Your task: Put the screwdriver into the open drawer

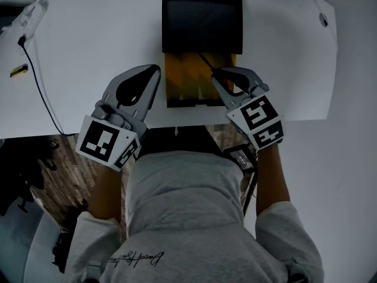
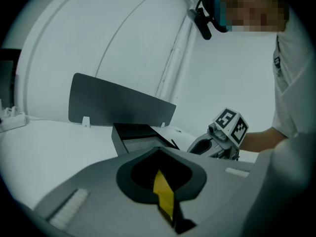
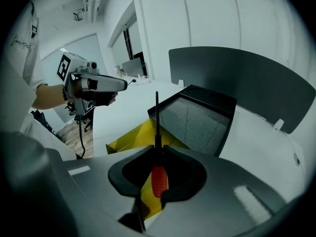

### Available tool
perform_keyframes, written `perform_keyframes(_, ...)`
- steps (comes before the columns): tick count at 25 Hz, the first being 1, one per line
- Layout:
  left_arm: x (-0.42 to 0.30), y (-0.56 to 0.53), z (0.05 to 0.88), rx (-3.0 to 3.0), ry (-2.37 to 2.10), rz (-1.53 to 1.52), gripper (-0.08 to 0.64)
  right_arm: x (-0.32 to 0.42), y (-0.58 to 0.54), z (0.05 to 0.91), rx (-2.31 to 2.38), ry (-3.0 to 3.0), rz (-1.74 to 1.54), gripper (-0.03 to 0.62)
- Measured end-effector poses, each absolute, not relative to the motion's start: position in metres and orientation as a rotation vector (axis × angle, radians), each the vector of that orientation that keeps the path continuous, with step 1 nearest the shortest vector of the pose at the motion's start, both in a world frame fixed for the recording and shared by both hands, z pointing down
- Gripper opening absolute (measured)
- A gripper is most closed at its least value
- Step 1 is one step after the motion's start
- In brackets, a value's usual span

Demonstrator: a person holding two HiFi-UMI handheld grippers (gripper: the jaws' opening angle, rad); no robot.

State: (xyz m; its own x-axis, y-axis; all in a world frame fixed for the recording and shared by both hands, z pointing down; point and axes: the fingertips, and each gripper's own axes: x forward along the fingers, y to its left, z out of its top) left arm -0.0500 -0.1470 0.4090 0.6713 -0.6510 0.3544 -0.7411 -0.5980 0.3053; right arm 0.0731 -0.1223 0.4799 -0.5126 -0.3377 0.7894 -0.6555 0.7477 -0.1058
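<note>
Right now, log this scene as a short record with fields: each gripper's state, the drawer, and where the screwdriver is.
Right gripper: shut on the red-handled, black-shafted screwdriver
Left gripper: shut, nothing between its jaws, beside the drawer's left side
Drawer: yellow open drawer, pulled out of the dark cabinet on the white table
Screwdriver place: held over the drawer's right part, not released
</note>
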Motion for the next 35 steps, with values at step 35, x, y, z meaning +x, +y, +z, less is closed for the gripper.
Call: perform_keyframes(35, -0.077, -0.153, 0.435, 2.367, -1.133, 0.268, 0.0, 0.061, -0.114, 0.546, 0.506, -1.88, 0.438, 0.074)
